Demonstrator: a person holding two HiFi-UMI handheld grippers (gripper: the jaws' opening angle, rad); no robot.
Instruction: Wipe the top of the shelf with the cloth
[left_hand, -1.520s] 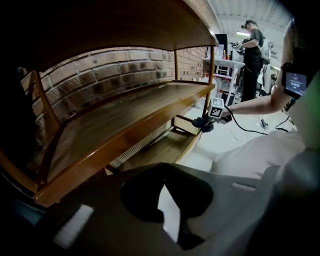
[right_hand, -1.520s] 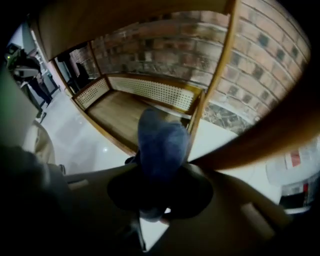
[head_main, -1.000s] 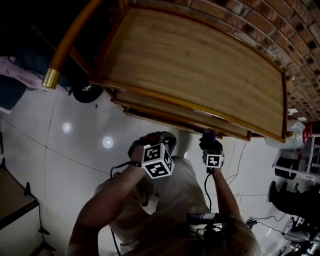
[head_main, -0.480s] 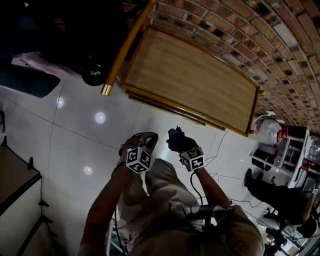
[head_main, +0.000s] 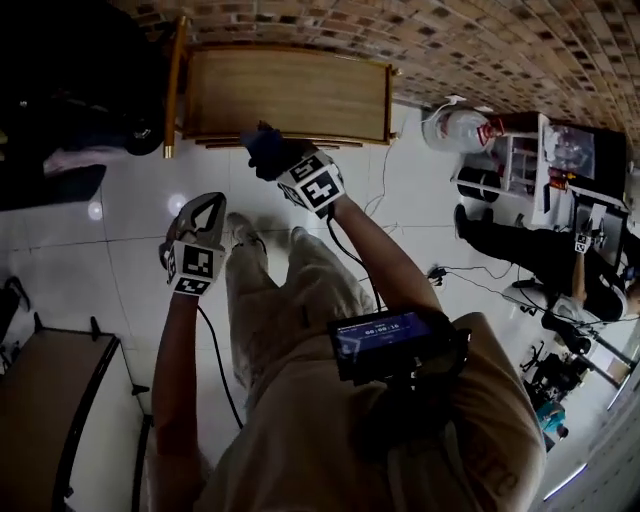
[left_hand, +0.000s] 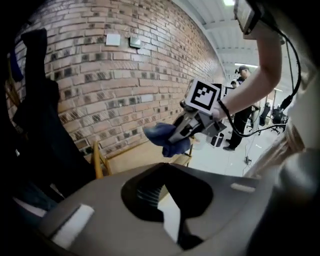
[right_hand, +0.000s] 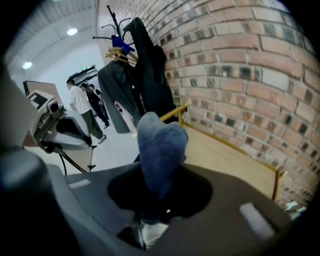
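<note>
right gripper (head_main: 268, 156) pinches blue cloth (right_hand: 160, 145) near shelf (head_main: 290, 95); left gripper (head_main: 205, 203) pressed together, empty.

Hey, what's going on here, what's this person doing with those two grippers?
A person stands on the tile floor, a little way from the wooden shelf by the brick wall. The right gripper is clamped on a blue cloth, held in the air and not touching the shelf top. The left gripper is shut and holds nothing.
</note>
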